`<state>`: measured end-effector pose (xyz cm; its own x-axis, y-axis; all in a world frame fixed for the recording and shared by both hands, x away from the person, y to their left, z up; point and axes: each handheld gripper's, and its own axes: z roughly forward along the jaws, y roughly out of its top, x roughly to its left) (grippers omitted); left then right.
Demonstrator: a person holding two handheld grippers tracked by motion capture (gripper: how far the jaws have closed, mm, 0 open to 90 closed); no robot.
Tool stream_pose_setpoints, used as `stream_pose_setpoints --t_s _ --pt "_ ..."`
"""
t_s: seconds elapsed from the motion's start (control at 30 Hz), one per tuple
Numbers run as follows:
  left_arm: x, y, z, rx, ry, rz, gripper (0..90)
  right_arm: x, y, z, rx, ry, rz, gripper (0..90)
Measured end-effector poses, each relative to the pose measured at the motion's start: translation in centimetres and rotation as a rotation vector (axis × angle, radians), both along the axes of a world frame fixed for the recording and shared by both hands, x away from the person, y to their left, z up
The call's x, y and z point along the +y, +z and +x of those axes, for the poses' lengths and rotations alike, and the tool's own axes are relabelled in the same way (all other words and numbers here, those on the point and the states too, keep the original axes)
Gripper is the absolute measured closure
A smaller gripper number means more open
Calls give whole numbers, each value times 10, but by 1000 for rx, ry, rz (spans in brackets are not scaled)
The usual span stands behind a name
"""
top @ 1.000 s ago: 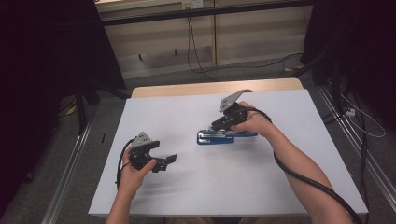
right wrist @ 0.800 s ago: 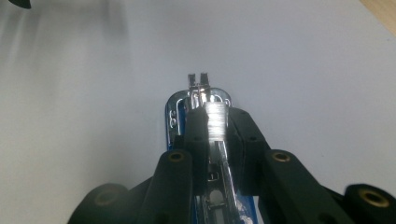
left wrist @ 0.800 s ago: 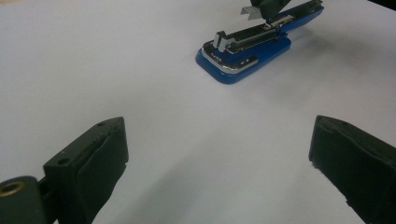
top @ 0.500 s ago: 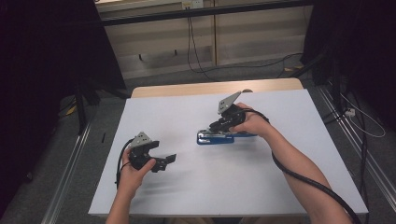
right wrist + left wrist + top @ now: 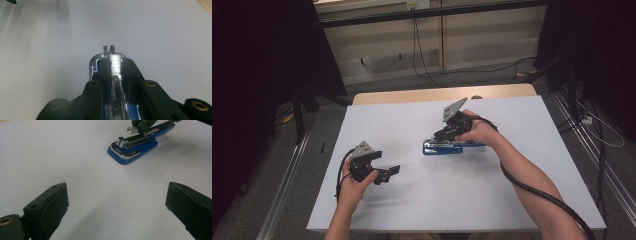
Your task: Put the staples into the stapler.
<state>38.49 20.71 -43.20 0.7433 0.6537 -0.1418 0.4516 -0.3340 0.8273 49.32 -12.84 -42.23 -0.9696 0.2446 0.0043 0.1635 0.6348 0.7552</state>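
Note:
A blue stapler (image 5: 442, 148) lies on the white table (image 5: 412, 210), right of centre, its chrome magazine (image 5: 135, 141) facing up. My right gripper (image 5: 443, 135) sits low over it, shut on a thin silver strip of staples (image 5: 115, 63) held along the magazine. From the left gripper view, the right gripper (image 5: 138, 127) shows at the stapler's (image 5: 132, 152) far end, the strip's end (image 5: 130, 129) poking out of it. My left gripper (image 5: 389, 172) rests at the front left, well apart from the stapler. It (image 5: 117, 195) is open wide with bare table between the pads.
A wooden strip (image 5: 412, 96) runs along the table's far edge. Metal rails (image 5: 287, 190) flank both sides, and cables (image 5: 597, 125) lie on the floor at the right. A thick cable (image 5: 532, 187) trails along the right forearm.
The right gripper has eased slightly left and lower over the stapler. The left gripper has stayed where it was.

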Motion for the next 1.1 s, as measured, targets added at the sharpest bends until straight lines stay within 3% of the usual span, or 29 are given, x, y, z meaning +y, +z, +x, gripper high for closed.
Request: stream_pose_setpoints --t_s 1.1 --pt "4 1 1 -4 7 -11 47 9 -11 2 2 34 -20 794"
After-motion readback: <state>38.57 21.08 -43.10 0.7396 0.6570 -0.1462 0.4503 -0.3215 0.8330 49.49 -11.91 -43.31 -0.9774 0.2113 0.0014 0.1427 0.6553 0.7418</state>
